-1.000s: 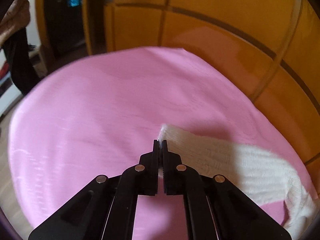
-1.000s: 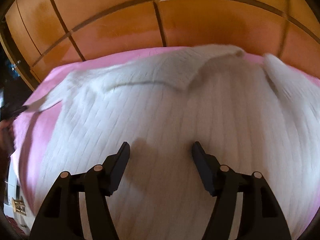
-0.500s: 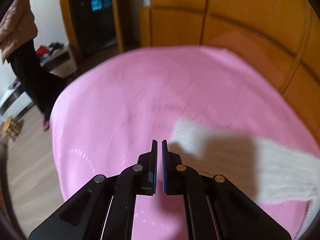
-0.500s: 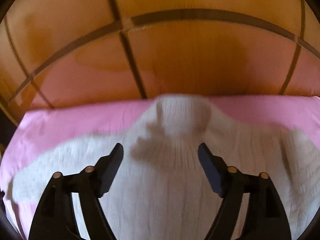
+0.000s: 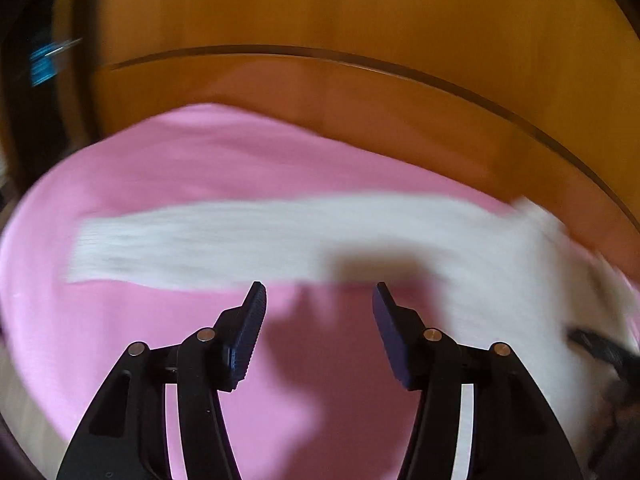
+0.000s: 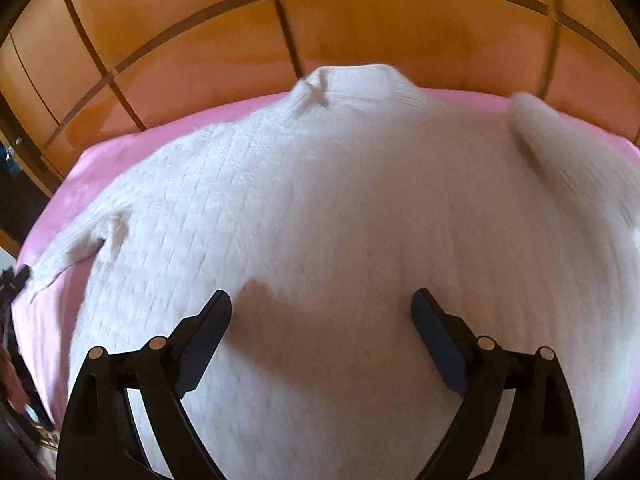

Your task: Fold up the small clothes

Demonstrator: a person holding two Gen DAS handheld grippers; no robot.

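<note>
A white knit sweater (image 6: pixel 328 216) lies spread flat on the pink sheet (image 6: pixel 60 216), its collar (image 6: pixel 352 84) pointing toward the orange wood-panelled wall (image 6: pixel 380 28) just behind the sheet's far edge. The right gripper (image 6: pixel 321 308) hangs over the sweater's body with its jaws spread wide and nothing between them. The left gripper (image 5: pixel 318 298), jaws likewise parted and empty, hovers over bare pink sheet (image 5: pixel 160 168) just on the near side of the sweater's outstretched sleeve (image 5: pixel 240 240), which runs blurred across the view in front of the wall (image 5: pixel 360 20).
</note>
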